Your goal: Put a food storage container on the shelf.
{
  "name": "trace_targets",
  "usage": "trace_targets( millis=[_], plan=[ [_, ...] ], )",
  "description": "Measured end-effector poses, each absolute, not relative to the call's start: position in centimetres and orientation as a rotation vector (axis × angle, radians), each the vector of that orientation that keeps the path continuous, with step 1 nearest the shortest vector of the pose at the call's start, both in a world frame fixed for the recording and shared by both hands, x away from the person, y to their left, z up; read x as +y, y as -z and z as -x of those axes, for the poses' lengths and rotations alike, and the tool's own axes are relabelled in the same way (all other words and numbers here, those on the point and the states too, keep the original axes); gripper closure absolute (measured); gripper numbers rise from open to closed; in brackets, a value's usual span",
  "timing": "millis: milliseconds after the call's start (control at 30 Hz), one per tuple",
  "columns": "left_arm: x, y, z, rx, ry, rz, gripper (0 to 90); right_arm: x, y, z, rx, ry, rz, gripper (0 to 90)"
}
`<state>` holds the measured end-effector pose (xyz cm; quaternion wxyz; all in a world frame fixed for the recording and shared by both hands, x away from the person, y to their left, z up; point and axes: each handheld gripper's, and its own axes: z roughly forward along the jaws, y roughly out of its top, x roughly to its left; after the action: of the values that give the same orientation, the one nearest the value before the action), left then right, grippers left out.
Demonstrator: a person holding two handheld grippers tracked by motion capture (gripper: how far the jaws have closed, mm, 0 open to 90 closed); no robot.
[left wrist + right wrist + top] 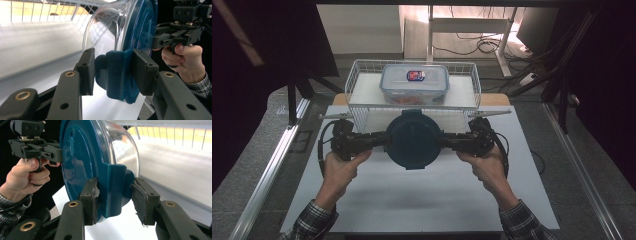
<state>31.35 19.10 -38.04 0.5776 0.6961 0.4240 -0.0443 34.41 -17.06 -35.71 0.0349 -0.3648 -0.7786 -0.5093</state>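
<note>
So going from the left: the left gripper point(379, 141) has its jaws partway closed and clamped on the left clip tab point(113, 75) of a round container with a dark blue lid point(413, 139); in the left gripper view both pads sit flush against that tab, no gap that I can see. The container itself hangs in the middle, held off the white table point(422, 200) between the two tongs, just in front of the wire basket point(357, 80) at the far edge; the clear bowl part point(122, 147) shows up nicely in the gripper views, lid facing the person. Behind it, inside the basket, there's a rectangular clear food box point(414, 82) with a sticker on top. On the right, the right gripper point(449, 141) is doing the mirror job; jaws about as far closed as the other, around the right clip tab point(113, 192); one pad presses on it, the other looks a hair off, hard to be sure.

My read: this is the carry step, container gripped from both sides and in the air, headed for the basket. Next move needs both hands travelling together, level, high enough to clear the near basket rim, then lowering beside the food box; uneven squeeze and it'll swing.
</note>
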Motion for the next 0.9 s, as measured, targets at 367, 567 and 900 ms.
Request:
trace_targets(
  millis=[367,567,900],
  plan=[
    [19.5,35.6,-32.8,0.979,0.081,-1.617,56.4,-16.7,33.1,-35.9,-2.391,1.596,1.121,56.9],
    [19.6,33.7,-33.5,0.973,0.06,-1.62,56.4,-16.6,31.8,-36.6,-2.382,1.622,1.115,56.9],
    [19.9,30.6,-34.8,0.958,0.034,-1.616,56.4,-16.3,28.7,-37.8,-2.383,1.672,1.105,56.9]
  ],
)
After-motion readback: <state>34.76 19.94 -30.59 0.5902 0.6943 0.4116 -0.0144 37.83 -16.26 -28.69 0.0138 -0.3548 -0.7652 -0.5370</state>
